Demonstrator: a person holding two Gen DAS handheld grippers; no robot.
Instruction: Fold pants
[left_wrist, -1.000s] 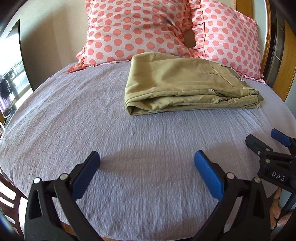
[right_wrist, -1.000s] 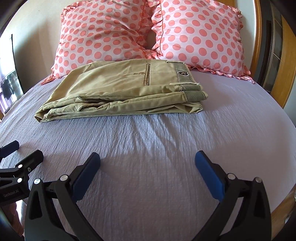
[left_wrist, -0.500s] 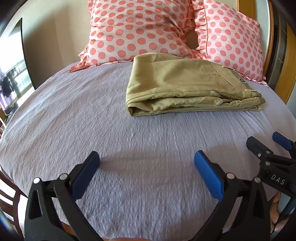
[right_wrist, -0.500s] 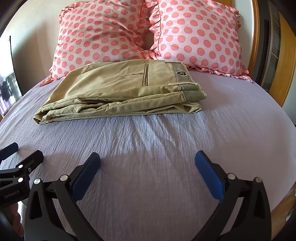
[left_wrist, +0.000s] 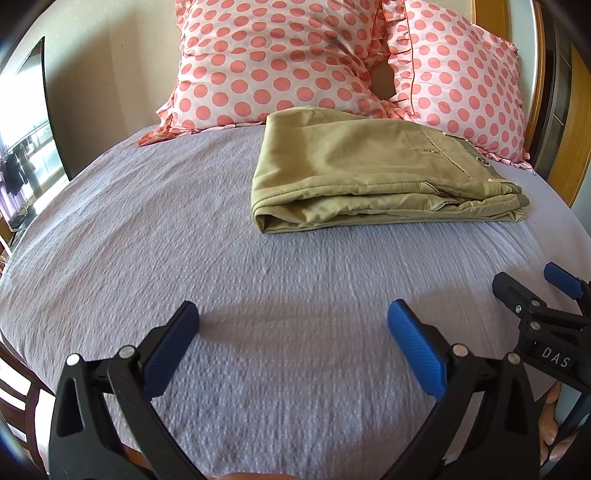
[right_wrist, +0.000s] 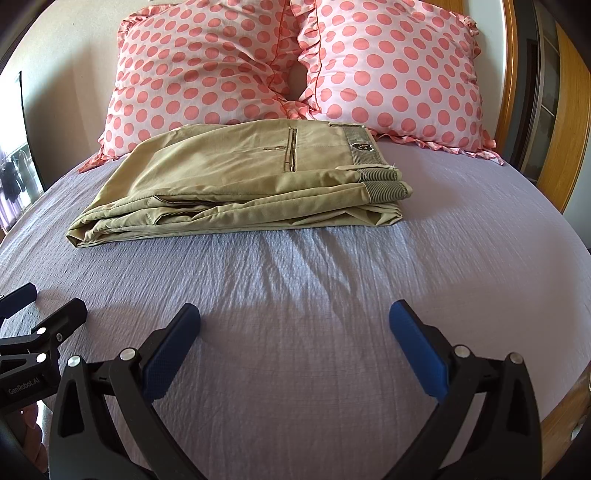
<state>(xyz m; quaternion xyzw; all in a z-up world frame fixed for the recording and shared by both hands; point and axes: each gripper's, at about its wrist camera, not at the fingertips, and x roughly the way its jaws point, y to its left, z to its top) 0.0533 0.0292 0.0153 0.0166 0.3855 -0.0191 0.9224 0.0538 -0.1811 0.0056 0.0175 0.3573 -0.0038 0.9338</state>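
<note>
Khaki pants (left_wrist: 369, 173) lie folded in a flat rectangular stack on the lilac bed sheet (left_wrist: 184, 236), just in front of the pillows. In the right wrist view the pants (right_wrist: 240, 184) show their waistband at the right end. My left gripper (left_wrist: 293, 332) is open and empty, low over the sheet, well short of the pants. My right gripper (right_wrist: 295, 332) is also open and empty, at about the same distance. Each gripper shows at the edge of the other's view: the right gripper (left_wrist: 532, 291), the left gripper (right_wrist: 44, 306).
Two pink polka-dot pillows (right_wrist: 207, 74) (right_wrist: 399, 74) lean against the headboard behind the pants. A wooden bed frame (right_wrist: 569, 110) runs along the right side. A window (left_wrist: 22, 140) is at the far left.
Both grippers have drifted slightly back and left. The pants have not moved and both grippers stay open.
</note>
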